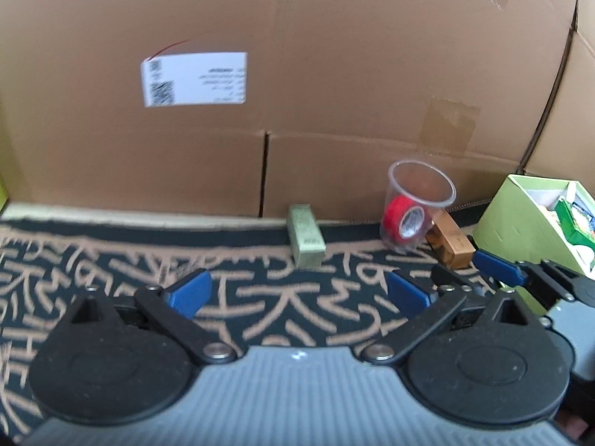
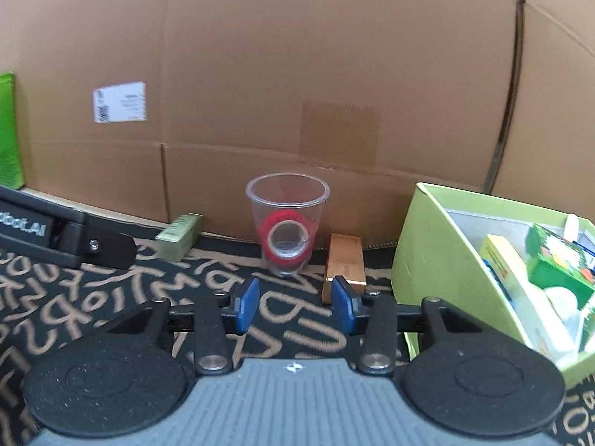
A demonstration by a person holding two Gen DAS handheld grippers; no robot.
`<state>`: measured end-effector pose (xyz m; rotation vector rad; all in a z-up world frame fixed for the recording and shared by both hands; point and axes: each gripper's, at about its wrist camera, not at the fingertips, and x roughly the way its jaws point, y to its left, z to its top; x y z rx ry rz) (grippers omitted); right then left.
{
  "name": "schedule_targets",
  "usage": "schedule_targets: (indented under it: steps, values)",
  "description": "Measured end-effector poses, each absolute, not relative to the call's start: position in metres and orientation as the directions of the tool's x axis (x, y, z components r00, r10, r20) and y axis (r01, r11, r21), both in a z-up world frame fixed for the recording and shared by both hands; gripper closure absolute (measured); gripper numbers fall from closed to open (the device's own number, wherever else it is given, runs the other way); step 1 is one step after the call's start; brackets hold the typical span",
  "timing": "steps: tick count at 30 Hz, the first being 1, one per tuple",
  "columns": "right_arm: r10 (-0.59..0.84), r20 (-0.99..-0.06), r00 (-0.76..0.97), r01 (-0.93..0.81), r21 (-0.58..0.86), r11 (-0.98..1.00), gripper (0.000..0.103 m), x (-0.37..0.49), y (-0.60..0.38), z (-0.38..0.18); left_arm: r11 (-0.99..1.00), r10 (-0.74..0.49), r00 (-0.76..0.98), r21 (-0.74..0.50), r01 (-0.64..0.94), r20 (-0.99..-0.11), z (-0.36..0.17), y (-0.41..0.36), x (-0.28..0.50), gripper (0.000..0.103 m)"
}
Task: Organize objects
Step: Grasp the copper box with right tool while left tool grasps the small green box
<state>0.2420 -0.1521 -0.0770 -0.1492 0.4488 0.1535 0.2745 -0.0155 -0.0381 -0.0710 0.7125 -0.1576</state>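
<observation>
A clear plastic cup (image 2: 287, 223) with a red tape roll (image 2: 288, 241) inside stands on the patterned cloth by the cardboard wall; it also shows in the left wrist view (image 1: 416, 204). A small green box (image 1: 305, 236) lies left of it, also in the right wrist view (image 2: 179, 236). A copper box (image 2: 345, 265) lies right of the cup, also in the left wrist view (image 1: 450, 239). My left gripper (image 1: 297, 293) is open and empty, near the green box. My right gripper (image 2: 293, 303) is open and empty, just short of the cup and the copper box.
A lime green bin (image 2: 427, 260) with several packets stands at the right, also in the left wrist view (image 1: 520, 223). A large cardboard box wall (image 2: 297, 74) closes the back. A green carton (image 2: 9, 130) stands at the far left. The left gripper's body (image 2: 67, 238) shows at left.
</observation>
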Motion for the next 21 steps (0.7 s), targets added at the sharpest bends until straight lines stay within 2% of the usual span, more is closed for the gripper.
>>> schedule_targets:
  steps: [4,7,11,12,13,16,21]
  values:
    - [0.056,-0.470,0.881,-0.144,-0.153,0.978,0.054,0.268,-0.144,-0.085,0.985,-0.172,0.745,-0.096,0.145,-0.644,-0.043,-0.021,0.288,0.000]
    - [-0.041,-0.467,0.883,-0.072,-0.222,0.972,0.045,0.286,-0.136,-0.090,0.984,-0.179,0.742,-0.102,0.148,-0.646,-0.046,-0.019,0.296,0.000]
    - [-0.122,-0.490,0.863,-0.006,-0.251,0.968,0.044,0.314,-0.135,-0.092,0.983,-0.182,0.733,-0.120,0.136,-0.655,-0.053,-0.010,0.304,0.003]
    - [-0.097,-0.525,0.846,-0.018,-0.211,0.977,0.051,0.320,-0.139,-0.093,0.983,-0.183,0.731,-0.121,0.138,-0.657,-0.055,-0.008,0.305,0.004]
    - [-0.053,-0.552,0.832,-0.033,-0.144,0.989,0.062,0.323,-0.145,-0.094,0.983,-0.185,0.729,-0.122,0.139,-0.659,-0.057,-0.007,0.306,0.007]
    - [0.071,-0.569,0.819,-0.092,-0.008,0.996,0.066,0.317,-0.154,-0.092,0.981,-0.194,0.713,-0.133,0.140,-0.674,-0.062,-0.002,0.309,0.016]
    - [0.129,-0.556,0.821,-0.195,-0.060,0.979,0.067,0.284,-0.137,-0.091,0.983,-0.182,0.715,-0.136,0.122,-0.675,-0.064,0.000,0.311,0.017]
